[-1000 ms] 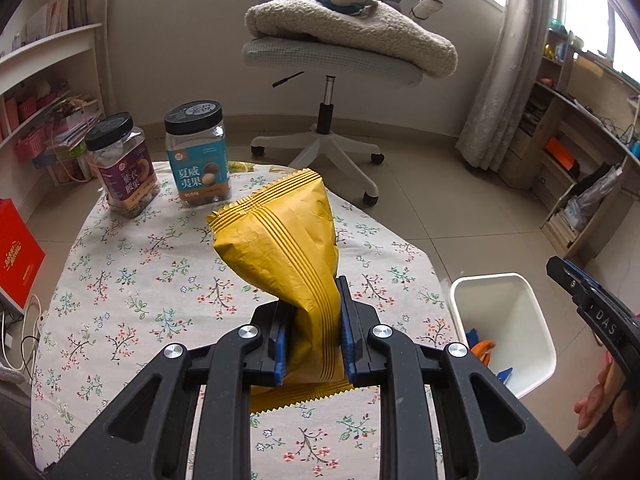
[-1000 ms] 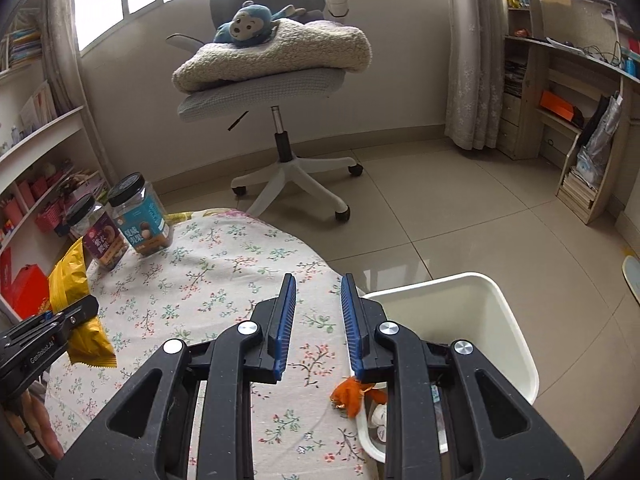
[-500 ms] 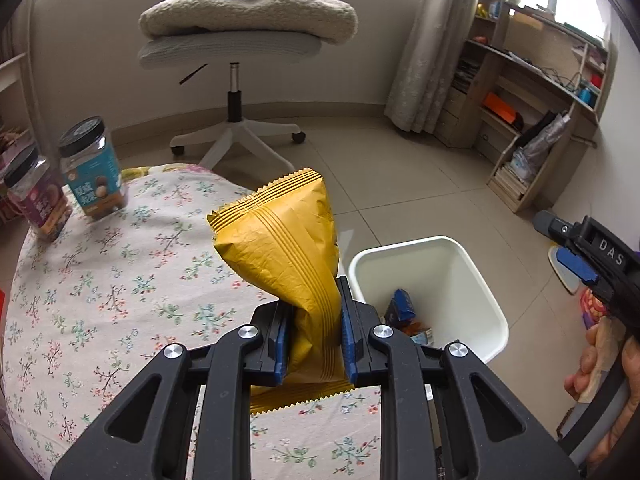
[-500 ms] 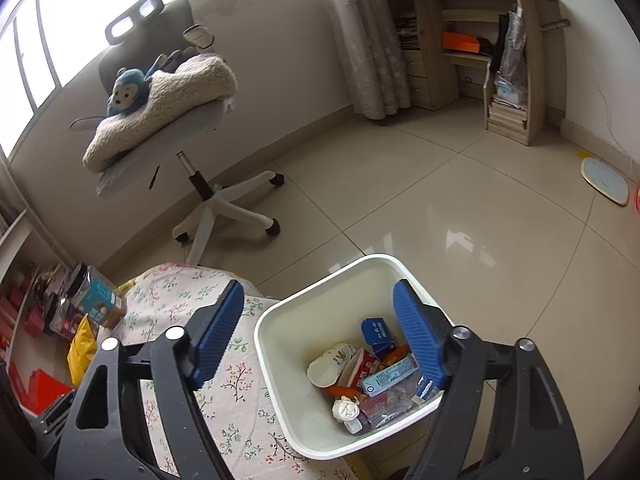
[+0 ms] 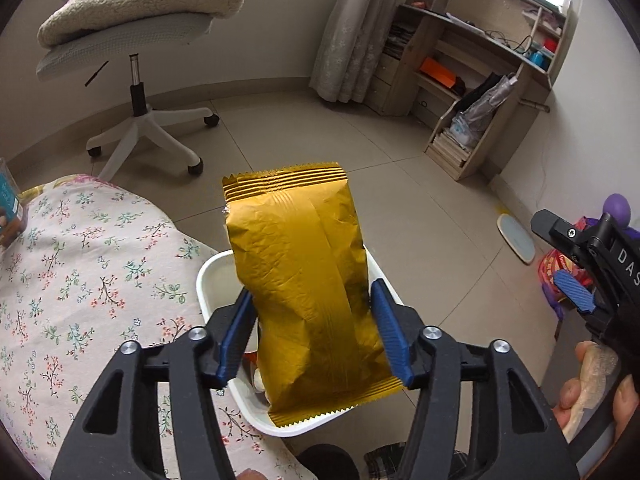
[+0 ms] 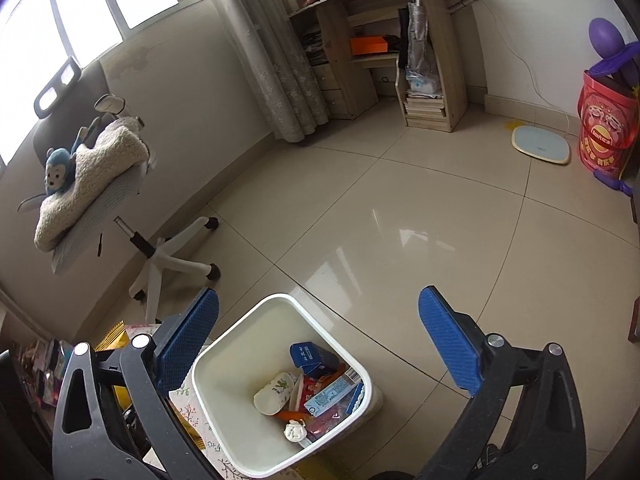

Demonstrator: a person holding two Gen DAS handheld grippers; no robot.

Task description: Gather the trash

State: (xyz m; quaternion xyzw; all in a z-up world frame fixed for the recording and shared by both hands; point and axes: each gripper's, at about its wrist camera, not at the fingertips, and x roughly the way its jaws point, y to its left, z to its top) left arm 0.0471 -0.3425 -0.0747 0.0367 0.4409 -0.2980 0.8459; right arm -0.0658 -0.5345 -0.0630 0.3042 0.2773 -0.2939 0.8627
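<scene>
A yellow snack bag (image 5: 304, 288) hangs between the fingers of my left gripper (image 5: 314, 334), over the white trash bin (image 5: 208, 280). The jaws stand apart, wider than the bag, so the bag looks loose between them. In the right wrist view my right gripper (image 6: 320, 344) is wide open and empty above the same bin (image 6: 224, 412), which holds a paper cup, blue cartons and wrappers. The yellow bag's edge (image 6: 112, 338) shows at the left there. The right gripper also shows in the left wrist view (image 5: 576, 268).
The floral-cloth table (image 5: 72, 280) lies left of the bin. A jar (image 5: 10, 212) stands at its far left edge. An office chair (image 5: 140, 60) with a blanket and plush monkey stands behind. Wooden shelves (image 5: 472, 92), a scale (image 6: 542, 144) and a red bucket (image 6: 604, 132) are across the tiled floor.
My left gripper has swung right with the bag to above the bin and its jaws have opened. My right gripper stays open and has shifted a little over the bin.
</scene>
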